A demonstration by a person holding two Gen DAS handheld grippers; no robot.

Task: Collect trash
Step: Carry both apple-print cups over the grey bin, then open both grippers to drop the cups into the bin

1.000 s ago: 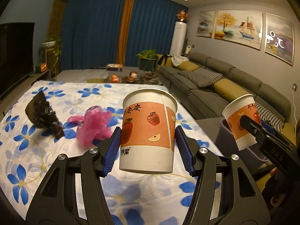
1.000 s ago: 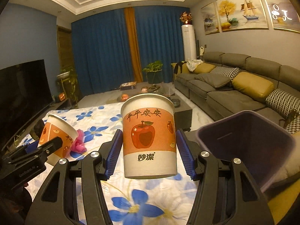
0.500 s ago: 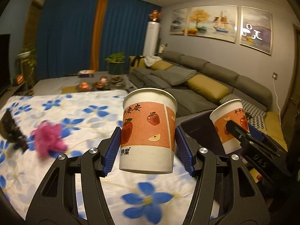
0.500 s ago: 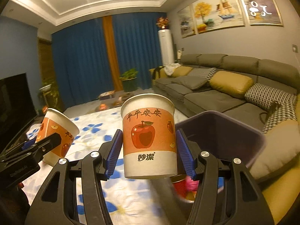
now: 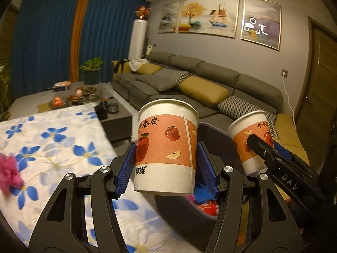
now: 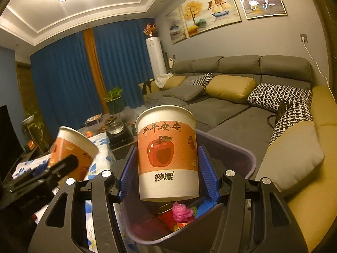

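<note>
My left gripper (image 5: 166,168) is shut on an upright paper cup (image 5: 167,145) printed with red apples, its blue pads pressing both sides. It hangs at the table's right edge, over the near rim of a dark purple bin (image 5: 179,210). My right gripper (image 6: 168,170) is shut on a second apple cup (image 6: 167,149), held directly above the bin (image 6: 242,154). Inside the bin lie pink, red and blue scraps (image 6: 181,209). Each view shows the other gripper's cup: (image 5: 250,139) on the right, (image 6: 72,149) on the left.
A table with a white cloth with blue flowers (image 5: 52,147) lies to the left, with a pink crumpled bag (image 5: 8,172) on it. A grey sofa with yellow cushions (image 6: 231,88) runs behind and right of the bin. A low dark coffee table (image 5: 109,113) stands beyond.
Both grippers have swung right with their cups, away from the table and toward the bin. The right cup is now above the bin's opening; the black bag has left the view.
</note>
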